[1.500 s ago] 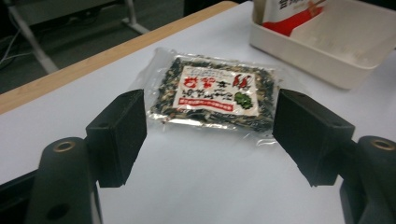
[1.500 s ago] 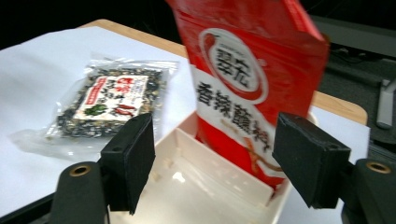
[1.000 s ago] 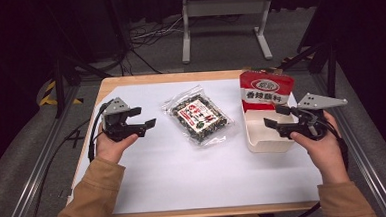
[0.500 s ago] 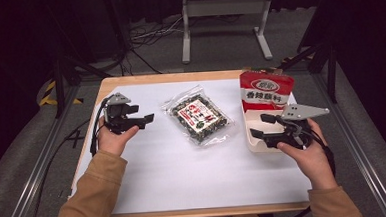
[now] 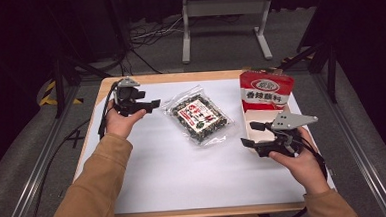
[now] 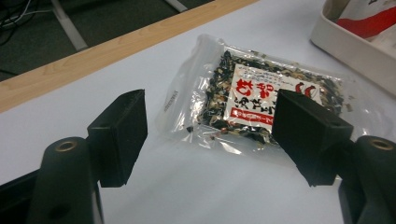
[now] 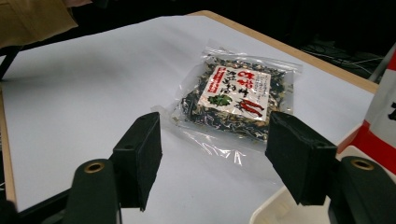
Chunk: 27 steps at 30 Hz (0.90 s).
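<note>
On the white worktop (image 5: 174, 174) both tools, left (image 5: 153, 105) and right (image 5: 246, 142), have closed in on the untouched snack packet (image 5: 199, 115), jaws spread and empty, so a two-sided pickup looks imminent.

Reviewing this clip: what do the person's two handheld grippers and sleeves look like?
Both are black handheld devices: the left gripper and the right gripper each have two blocky black jaws. A grey three-cornered plate tops the right one, and a black cable trails from the left. The sleeves are tan-brown.
</note>
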### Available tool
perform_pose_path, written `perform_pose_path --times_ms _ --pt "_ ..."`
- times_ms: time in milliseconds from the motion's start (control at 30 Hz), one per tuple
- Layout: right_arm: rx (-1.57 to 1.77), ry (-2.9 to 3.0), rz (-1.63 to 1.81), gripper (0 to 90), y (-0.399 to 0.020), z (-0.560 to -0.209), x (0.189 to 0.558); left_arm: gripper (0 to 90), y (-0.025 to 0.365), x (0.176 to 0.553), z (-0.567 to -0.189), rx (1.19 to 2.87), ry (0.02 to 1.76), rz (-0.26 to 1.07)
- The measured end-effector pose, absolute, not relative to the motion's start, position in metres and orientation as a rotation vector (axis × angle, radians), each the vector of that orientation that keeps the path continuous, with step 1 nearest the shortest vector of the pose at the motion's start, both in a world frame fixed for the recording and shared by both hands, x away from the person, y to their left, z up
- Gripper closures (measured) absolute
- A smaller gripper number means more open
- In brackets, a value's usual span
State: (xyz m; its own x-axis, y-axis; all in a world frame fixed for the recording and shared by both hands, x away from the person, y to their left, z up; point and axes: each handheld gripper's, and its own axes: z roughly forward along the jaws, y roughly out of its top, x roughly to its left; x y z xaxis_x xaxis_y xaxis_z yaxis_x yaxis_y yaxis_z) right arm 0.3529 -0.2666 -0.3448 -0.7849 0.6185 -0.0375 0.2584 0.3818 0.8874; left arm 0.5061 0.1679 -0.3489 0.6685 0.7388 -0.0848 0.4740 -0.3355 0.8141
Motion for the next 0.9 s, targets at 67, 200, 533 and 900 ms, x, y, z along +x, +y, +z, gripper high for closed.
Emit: perform_pose_path --times_ms 67,200,533,900 --pt "0.765 2.285 1.377 35.7 -0.266 -0.347 0.353 28.3 0.167 0.509 -0.351 2.001 0.937 0.369" --pt "0.77 2.286 1.395 36.2 -0.262 -0.352 0.352 32.8 0.161 0.522 -0.36 2.01 0.938 0.396" --pt "0.78 2.277 1.386 36.8 -0.261 -0.359 0.342 32.2 0.156 0.546 -0.384 1.965 0.992 0.347" --pt "0.785 2.26 1.386 37.4 -0.264 -0.36 0.333 34.3 0.152 0.569 -0.399 1.976 1.046 0.285"
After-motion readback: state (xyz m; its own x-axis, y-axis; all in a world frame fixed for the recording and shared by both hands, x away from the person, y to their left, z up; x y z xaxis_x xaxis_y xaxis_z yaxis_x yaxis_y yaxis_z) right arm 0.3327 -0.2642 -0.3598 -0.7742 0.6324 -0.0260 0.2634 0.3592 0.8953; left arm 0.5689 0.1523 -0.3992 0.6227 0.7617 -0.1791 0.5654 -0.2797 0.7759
